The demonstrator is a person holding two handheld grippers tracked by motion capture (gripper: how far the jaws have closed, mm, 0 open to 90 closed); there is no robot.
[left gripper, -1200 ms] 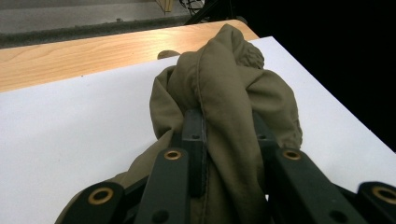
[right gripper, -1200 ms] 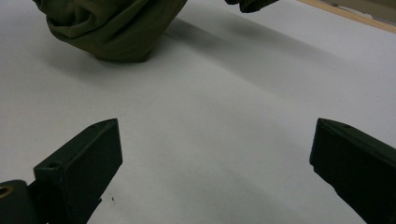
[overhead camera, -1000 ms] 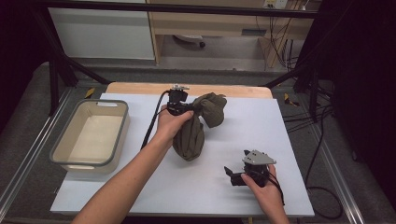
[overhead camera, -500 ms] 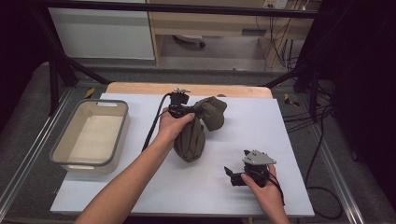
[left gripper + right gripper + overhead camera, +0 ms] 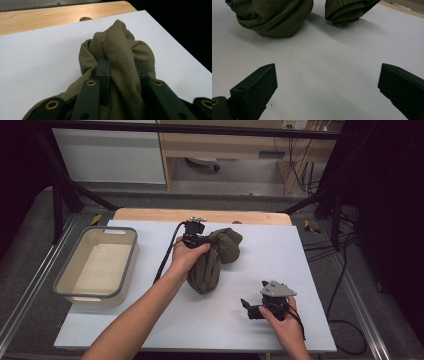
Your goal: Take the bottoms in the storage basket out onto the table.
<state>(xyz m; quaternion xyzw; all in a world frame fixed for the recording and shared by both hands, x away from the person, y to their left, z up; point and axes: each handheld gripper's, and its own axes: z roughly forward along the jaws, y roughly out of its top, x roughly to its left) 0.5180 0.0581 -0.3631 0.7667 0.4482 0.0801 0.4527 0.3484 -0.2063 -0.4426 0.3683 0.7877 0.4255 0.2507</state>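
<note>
An olive-green garment (image 5: 215, 257) lies bunched in the middle of the white table top (image 5: 300, 260). My left gripper (image 5: 200, 242) is shut on a thick fold of it, held up a little. In the left gripper view the cloth (image 5: 120, 57) bulges between both black jaws, and my left gripper (image 5: 121, 66) pinches it. My right gripper (image 5: 248, 307) rests open near the front right of the table, apart from the garment. In the right gripper view its jaws stand wide with bare table between them, my right gripper (image 5: 325, 82) facing the garment's two bundles (image 5: 274, 15).
A beige tub with a grey rim (image 5: 65, 285) stands at the left edge of the table. A wooden strip (image 5: 200, 215) runs along the far edge. Cables (image 5: 345, 270) hang off the right side. Bare white surface lies in front of the garment.
The left hand has lifted and shifted the gripped fold slightly, and the garment has changed shape a little. The right gripper has stayed in place.
</note>
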